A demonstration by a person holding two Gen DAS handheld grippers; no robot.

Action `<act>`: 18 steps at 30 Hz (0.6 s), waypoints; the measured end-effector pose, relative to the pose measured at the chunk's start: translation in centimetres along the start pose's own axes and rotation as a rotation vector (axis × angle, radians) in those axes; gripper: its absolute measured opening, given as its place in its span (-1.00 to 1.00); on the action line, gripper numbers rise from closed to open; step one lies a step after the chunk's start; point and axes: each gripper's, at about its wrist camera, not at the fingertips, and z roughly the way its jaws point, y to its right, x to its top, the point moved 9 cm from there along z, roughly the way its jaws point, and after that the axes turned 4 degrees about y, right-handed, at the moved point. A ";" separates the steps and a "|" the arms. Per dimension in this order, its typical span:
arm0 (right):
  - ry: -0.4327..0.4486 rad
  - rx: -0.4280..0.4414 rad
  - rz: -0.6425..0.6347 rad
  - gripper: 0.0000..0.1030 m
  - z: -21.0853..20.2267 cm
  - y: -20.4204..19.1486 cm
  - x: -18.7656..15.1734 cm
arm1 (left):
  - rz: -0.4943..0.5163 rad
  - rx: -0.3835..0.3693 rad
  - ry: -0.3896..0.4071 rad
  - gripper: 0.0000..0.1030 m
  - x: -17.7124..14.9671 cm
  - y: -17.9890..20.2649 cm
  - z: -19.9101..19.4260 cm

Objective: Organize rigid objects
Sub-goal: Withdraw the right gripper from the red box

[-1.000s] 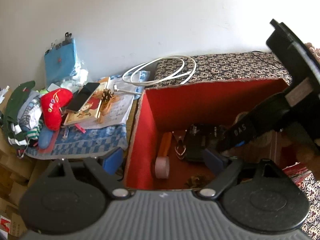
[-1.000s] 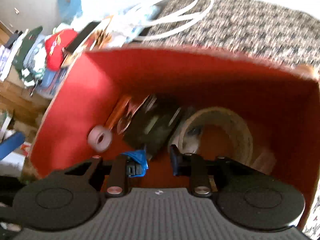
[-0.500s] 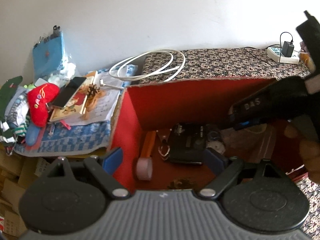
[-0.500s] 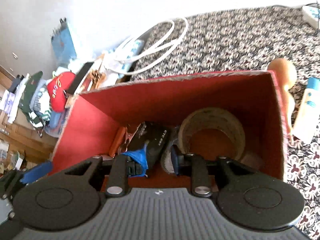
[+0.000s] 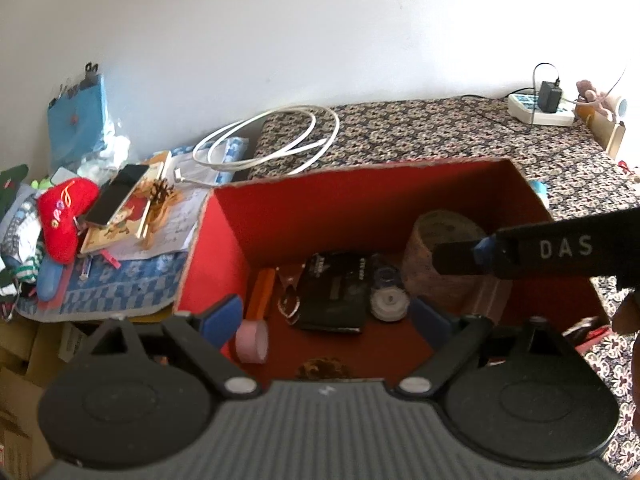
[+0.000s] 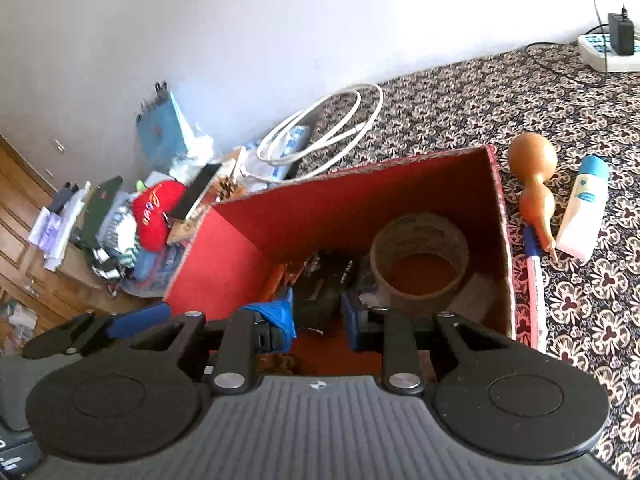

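Observation:
A red open box [image 5: 224, 248] [image 6: 502, 240] sits on the patterned bedspread. Inside lie a brown tape roll [image 5: 444, 240] [image 6: 420, 240], a black device [image 5: 336, 292] [image 6: 324, 284], an orange stick [image 5: 260, 296], a small pink tape roll [image 5: 252, 340] and a round white item [image 5: 388, 300]. My left gripper [image 5: 326, 316] is open and empty above the box's near edge. My right gripper [image 6: 318, 316] is open and empty above the box; it shows in the left wrist view [image 5: 472, 256] over the tape roll.
Right of the box lie a tan gourd [image 6: 534, 184], a white tube [image 6: 582, 208] and a pen [image 6: 534, 272]. A white cable coil [image 5: 268, 140] lies behind the box. A cluttered pile with a red plush [image 5: 64, 216] and a phone [image 5: 114, 196] is at left. A power strip [image 5: 540, 110] is far right.
My right gripper has risen and pulled back out of the box, empty. The left gripper has shifted so more of the box and bedspread shows.

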 end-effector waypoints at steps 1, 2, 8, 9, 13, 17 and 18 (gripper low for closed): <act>0.010 0.003 0.009 -0.83 -0.4 -0.1 -0.2 | 0.003 -0.003 0.005 0.81 0.1 0.2 -0.2; 0.017 0.004 0.018 -0.81 -0.7 0.0 -0.3 | 0.007 -0.008 0.012 0.81 0.1 0.5 -0.5; 0.077 0.046 0.045 -0.81 -3.7 1.0 -0.8 | 0.028 -0.031 0.035 0.81 -0.1 2.1 -2.1; 0.083 0.053 0.056 -0.81 -4.1 1.3 -0.8 | 0.029 -0.035 0.036 0.81 -0.2 2.4 -2.3; 0.082 0.092 0.093 -0.80 -5.5 2.5 -1.4 | 0.023 -0.048 0.039 0.81 -0.4 3.4 -3.2; 0.100 0.143 0.087 -0.79 -7.4 3.4 -1.7 | 0.000 -0.065 0.048 0.81 -0.6 4.8 -4.2; 0.101 0.160 0.088 -0.79 -7.9 3.6 -1.8 | -0.003 -0.072 0.051 0.81 -0.6 5.3 -4.5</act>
